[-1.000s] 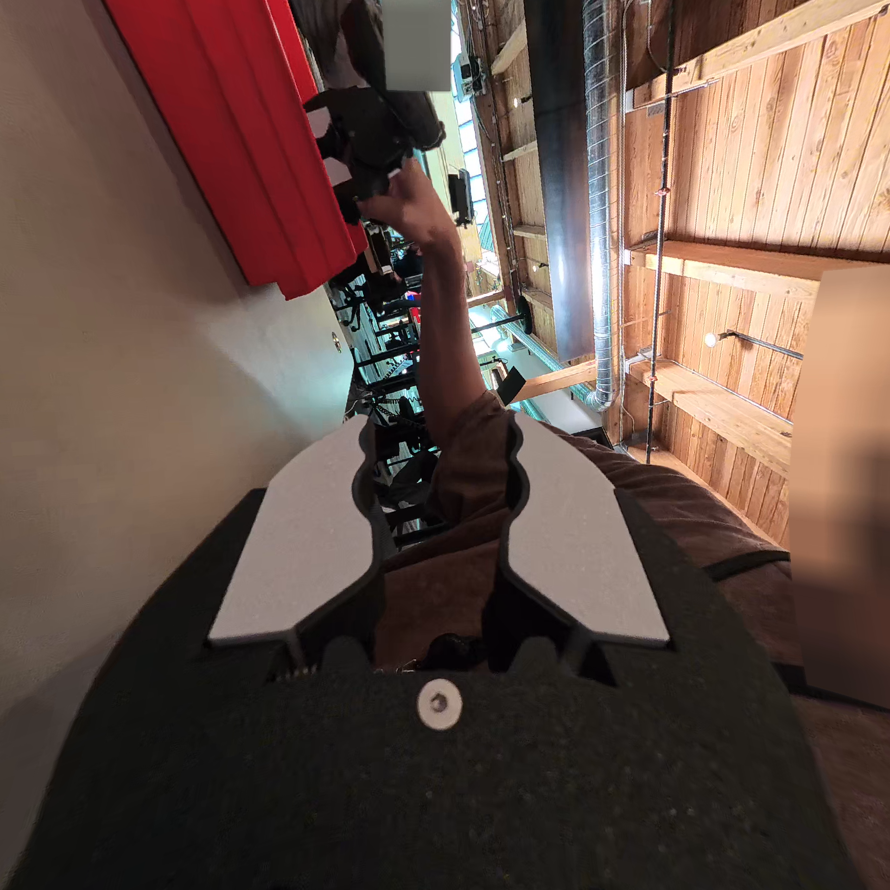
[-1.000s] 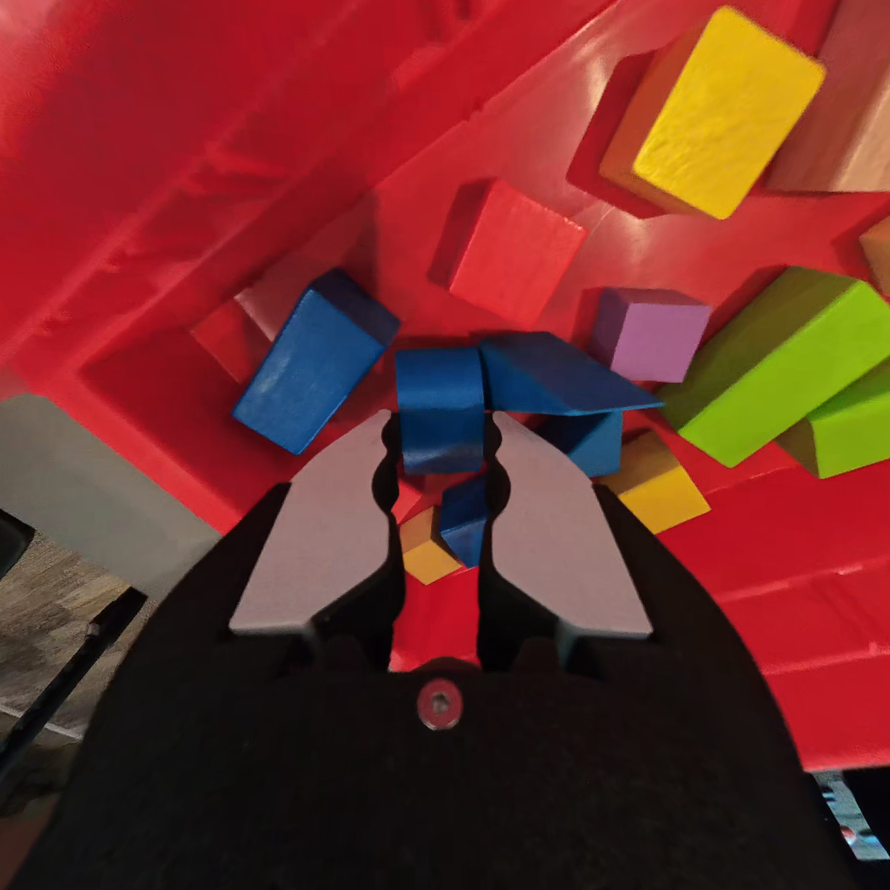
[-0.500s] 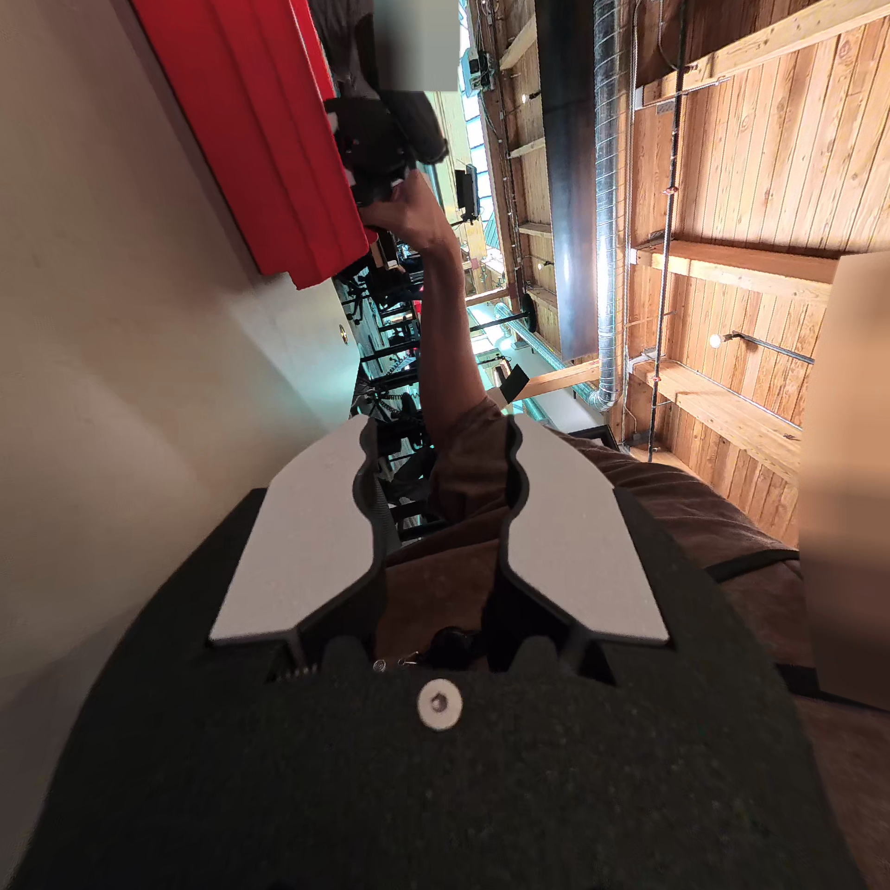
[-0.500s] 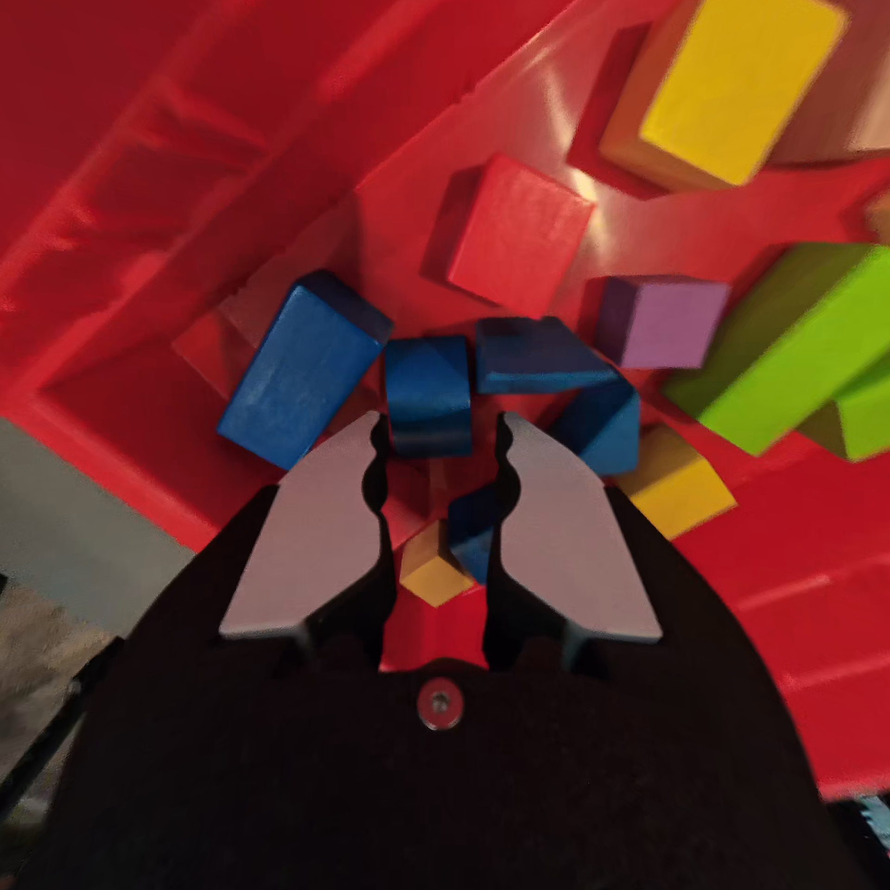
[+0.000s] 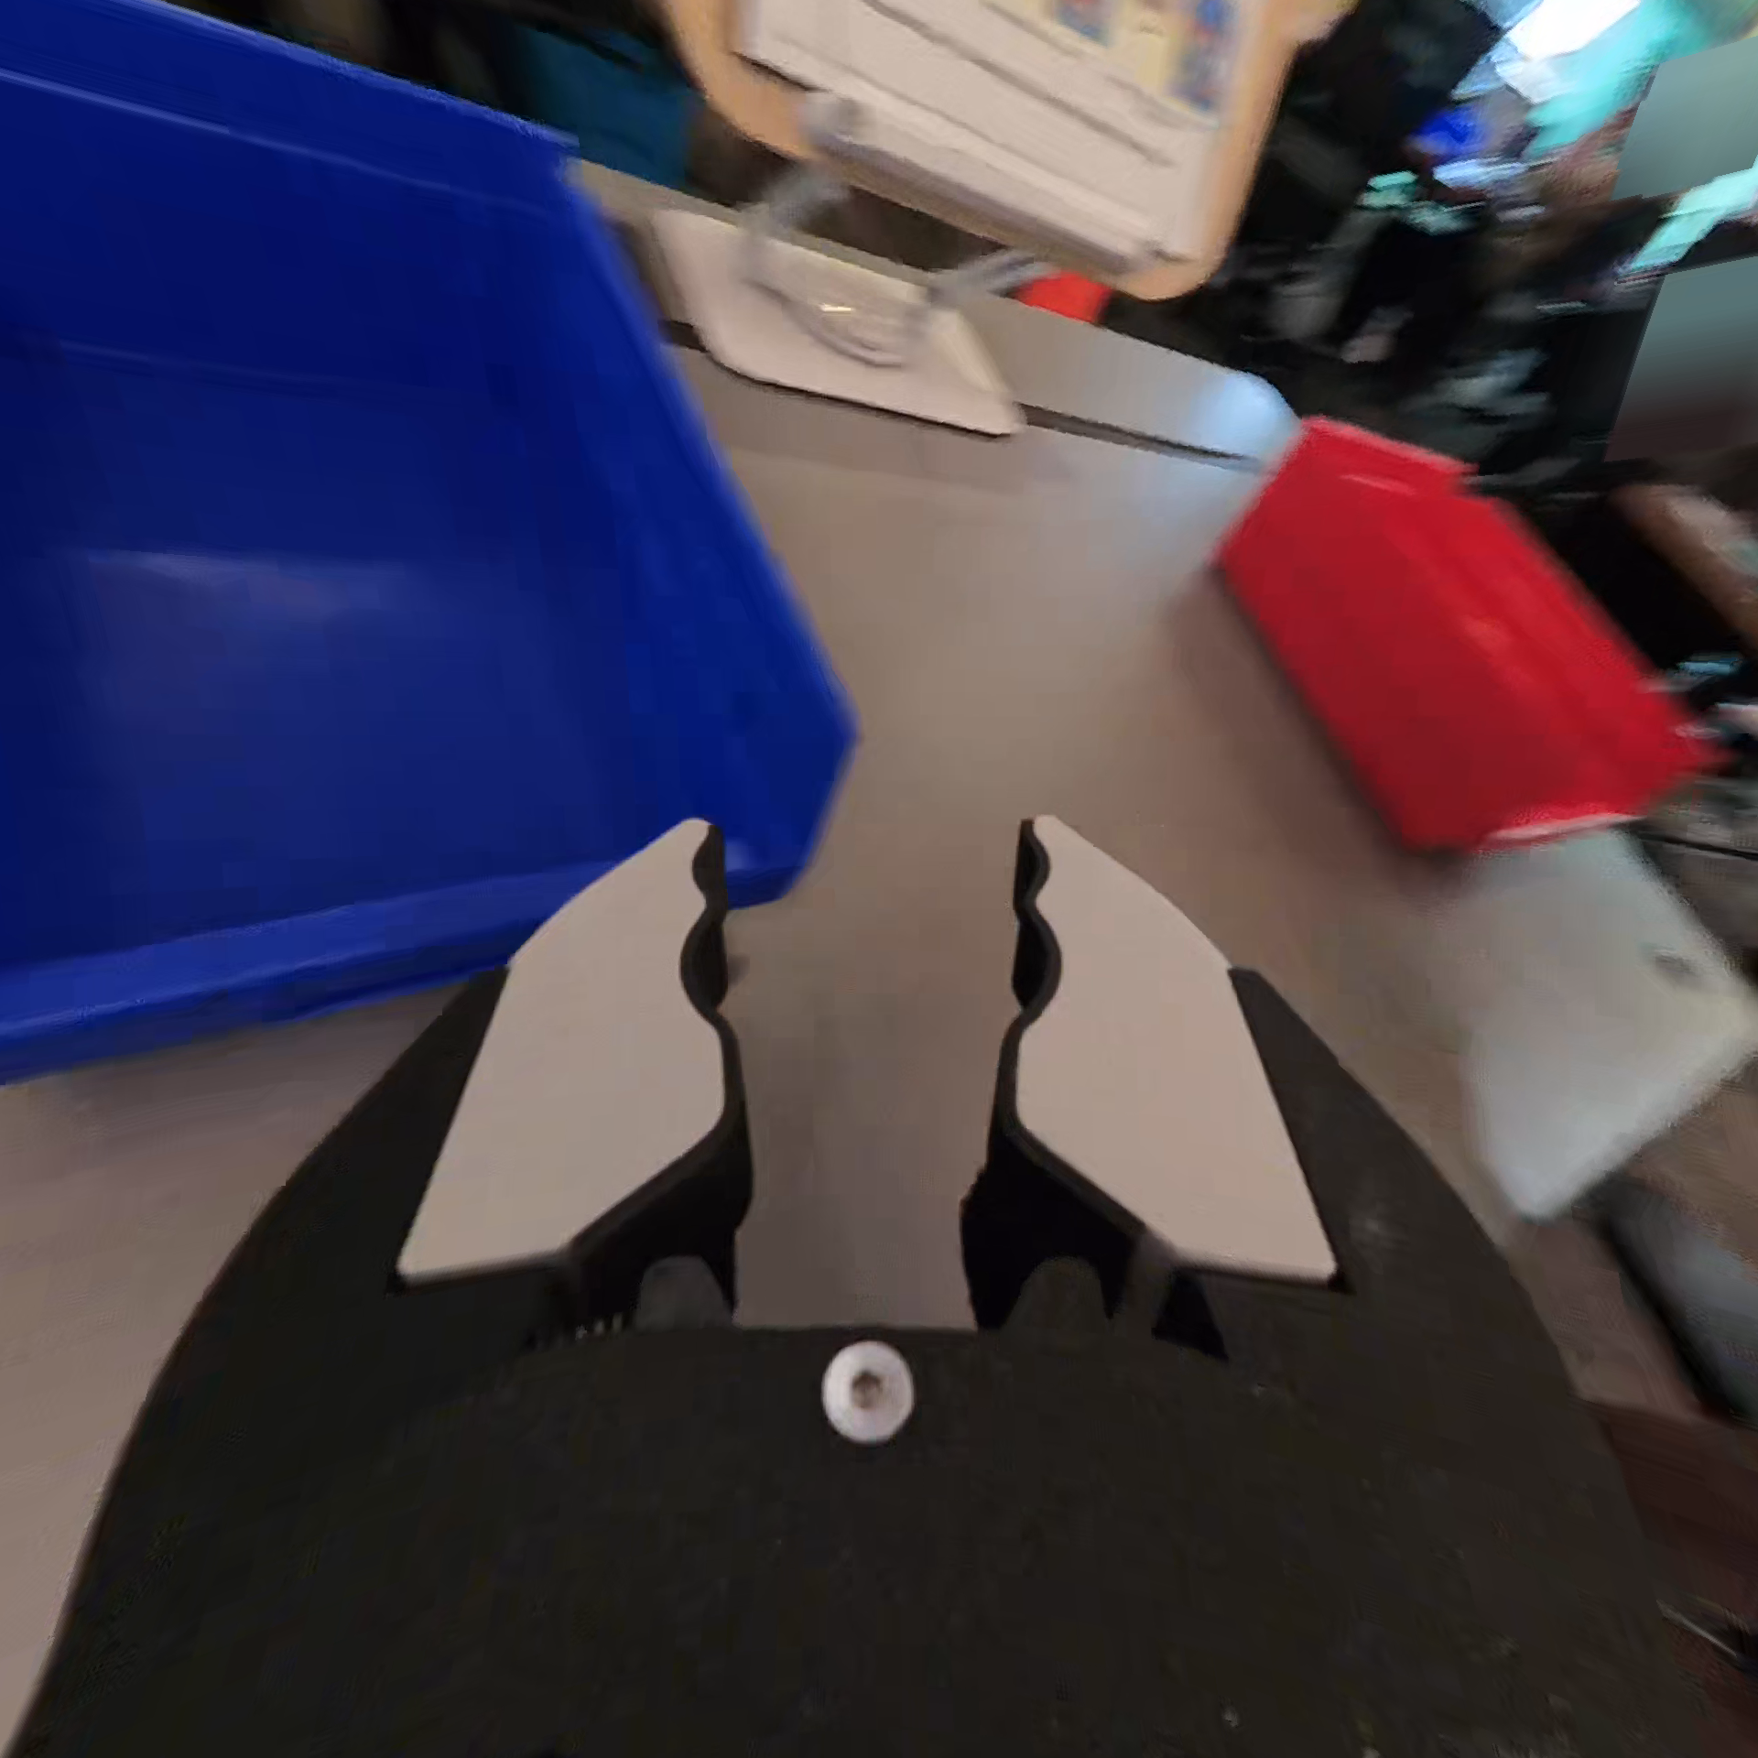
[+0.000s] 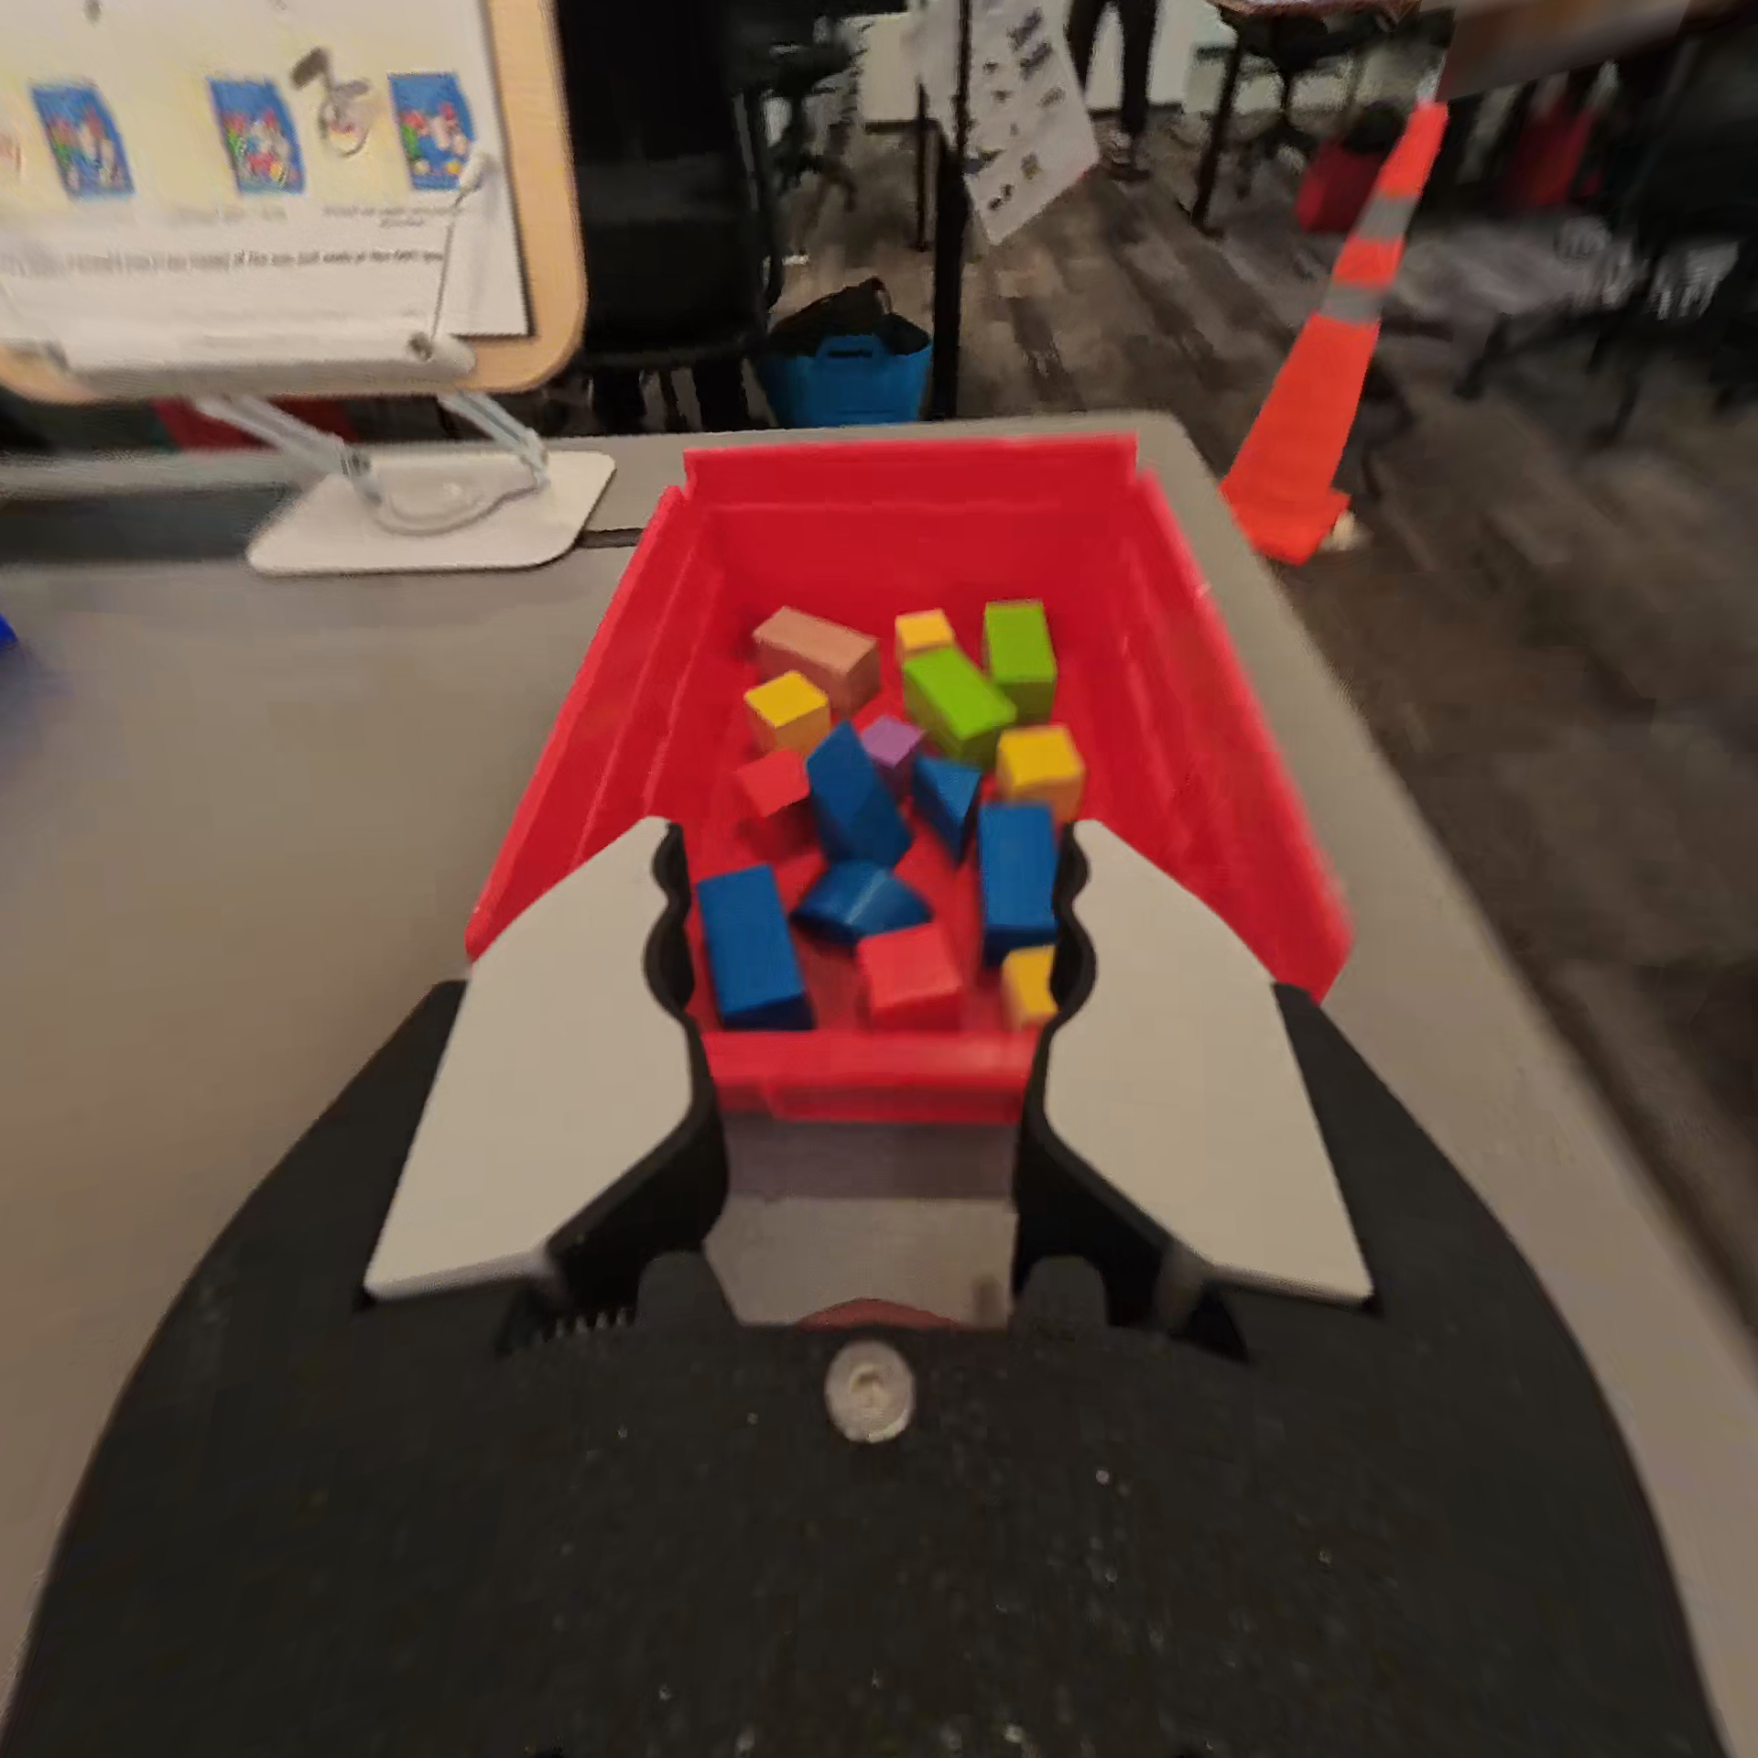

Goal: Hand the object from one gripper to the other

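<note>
Red bin (image 6: 1227, 761), blue bin (image 5: 285, 533), two empty grippers

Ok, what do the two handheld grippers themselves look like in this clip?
They look identical. The left gripper and right gripper each have a broad, matte black, grainy body with a silver hex screw at its centre. The two fingers are flat light-grey plates edged in black, with wavy, scalloped inner faces. No cables, markings or sleeves show.
</note>
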{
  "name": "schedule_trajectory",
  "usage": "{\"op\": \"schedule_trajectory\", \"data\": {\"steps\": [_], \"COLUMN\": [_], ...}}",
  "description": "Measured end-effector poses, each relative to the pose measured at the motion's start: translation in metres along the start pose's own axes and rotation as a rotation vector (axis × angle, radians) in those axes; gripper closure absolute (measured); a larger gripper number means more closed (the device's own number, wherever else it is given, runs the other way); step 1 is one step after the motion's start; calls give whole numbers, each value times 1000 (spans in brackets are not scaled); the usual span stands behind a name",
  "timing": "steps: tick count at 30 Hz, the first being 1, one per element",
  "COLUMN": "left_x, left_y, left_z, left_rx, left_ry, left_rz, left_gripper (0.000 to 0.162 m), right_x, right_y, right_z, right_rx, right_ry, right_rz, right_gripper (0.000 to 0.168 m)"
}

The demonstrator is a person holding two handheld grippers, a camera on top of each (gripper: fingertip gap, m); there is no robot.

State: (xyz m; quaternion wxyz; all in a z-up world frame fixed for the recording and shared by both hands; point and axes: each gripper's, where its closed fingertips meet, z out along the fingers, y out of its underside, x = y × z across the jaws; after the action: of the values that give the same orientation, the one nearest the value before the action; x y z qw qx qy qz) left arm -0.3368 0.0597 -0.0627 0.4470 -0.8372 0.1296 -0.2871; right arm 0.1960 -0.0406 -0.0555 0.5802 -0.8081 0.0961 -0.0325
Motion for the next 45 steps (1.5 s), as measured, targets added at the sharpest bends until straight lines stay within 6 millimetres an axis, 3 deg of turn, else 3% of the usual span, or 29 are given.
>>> {"op": "schedule_trajectory", "data": {"steps": [3, 6, 10, 14, 18, 29, 35, 37, 38, 41, 43, 45], "left_x": [-50, -62, -84, -73, -69, -67, -58, -31, -3, 132, 207, 267], "left_y": [18, 48, 82, 79, 78, 95, 84, 69, 61, 49, 60, 72], "left_z": [-19, -32, -50, -57, -59, -43, -43, -39, -34, -10, 30, 81], "left_rx": [5, -14, -36, -30, -38, -116, -47, 40, 79, 139, 86, 25], "left_ry": [-240, -268, -358, -234, -248, -256, -239, -157, -57, 407, 505, 539], "left_rz": [17, -44, 4, -47, 5, 60, 115, 170, 177, 179, 203, 236], "left_gripper": [103, 103, 103, 103, 103, 104, 104, 98, 98, 89, 80, 81], "right_x": [-9, -15, -21, -18, -16, -8, -3, -1, 0, 7, 20, 34], "right_y": [37, 56, 65, 65, 67, 67, 64, 61, 60, 62, 60, 57], "right_z": [-6, -9, -7, -7, -11, -14, -16, -18, -18, -16, -16, -19], "right_rx": [75, 112, 59, 42, 35, 42, 62, 79, 80, 58, 53, 63], "right_ry": [29, 83, 66, 67, 65, 83, 85, 92, 94, 118, 163, 189], "right_rz": [126, 35, -75, -82, -78, -76, -55, -57, -59, -82, -91, -81], "right_gripper": [92, 98, 98, 96, 96, 98, 98, 98, 97, 94, 93, 93]}}
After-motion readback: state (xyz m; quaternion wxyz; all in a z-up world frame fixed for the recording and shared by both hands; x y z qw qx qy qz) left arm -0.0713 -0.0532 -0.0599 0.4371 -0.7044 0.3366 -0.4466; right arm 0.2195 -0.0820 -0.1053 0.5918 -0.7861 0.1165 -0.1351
